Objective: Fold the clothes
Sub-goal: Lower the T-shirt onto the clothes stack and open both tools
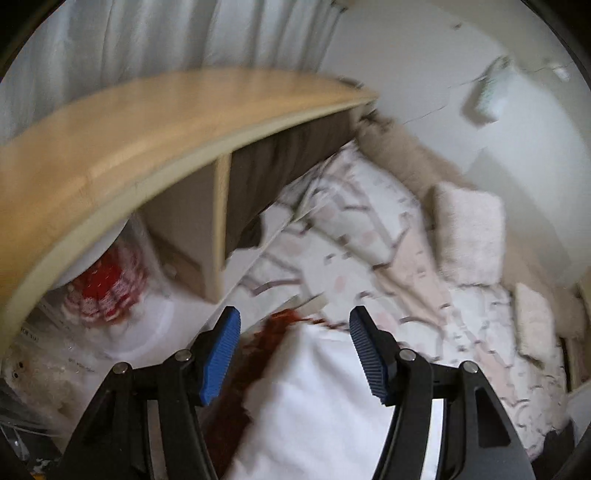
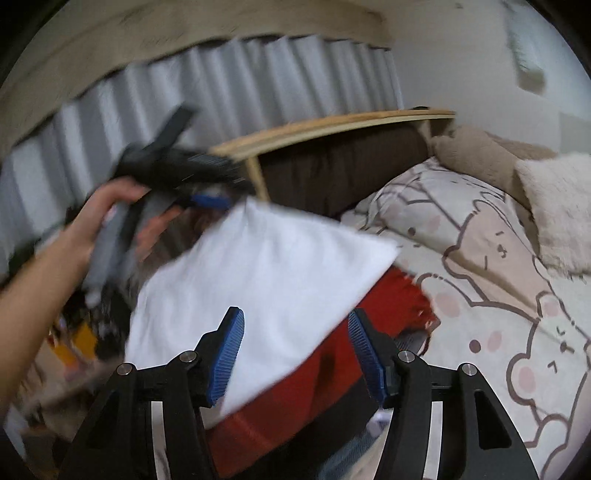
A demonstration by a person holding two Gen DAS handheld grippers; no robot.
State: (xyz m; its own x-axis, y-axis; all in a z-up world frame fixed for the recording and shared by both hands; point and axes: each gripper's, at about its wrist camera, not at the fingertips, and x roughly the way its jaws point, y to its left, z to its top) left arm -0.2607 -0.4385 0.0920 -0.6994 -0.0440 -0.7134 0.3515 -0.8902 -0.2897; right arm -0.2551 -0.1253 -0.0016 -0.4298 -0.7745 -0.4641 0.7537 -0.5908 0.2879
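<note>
The white garment point(image 2: 258, 266) lies folded beneath the spread, empty right gripper point(image 2: 295, 354) and could slide off the red garment point(image 2: 332, 376) if nudged.

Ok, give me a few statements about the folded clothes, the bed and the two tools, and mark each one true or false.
1. The white folded garment lies on top of a red garment. True.
2. The right tool is clamped shut on the white garment. False: its jaws stand open, nothing pinched between them.
3. The bedcover carries a cartoon bear print. True.
4. The left tool holds a red towel. False: its jaws are open and empty.
5. The wooden headboard shelf stands in front of a white curtain. True.
</note>
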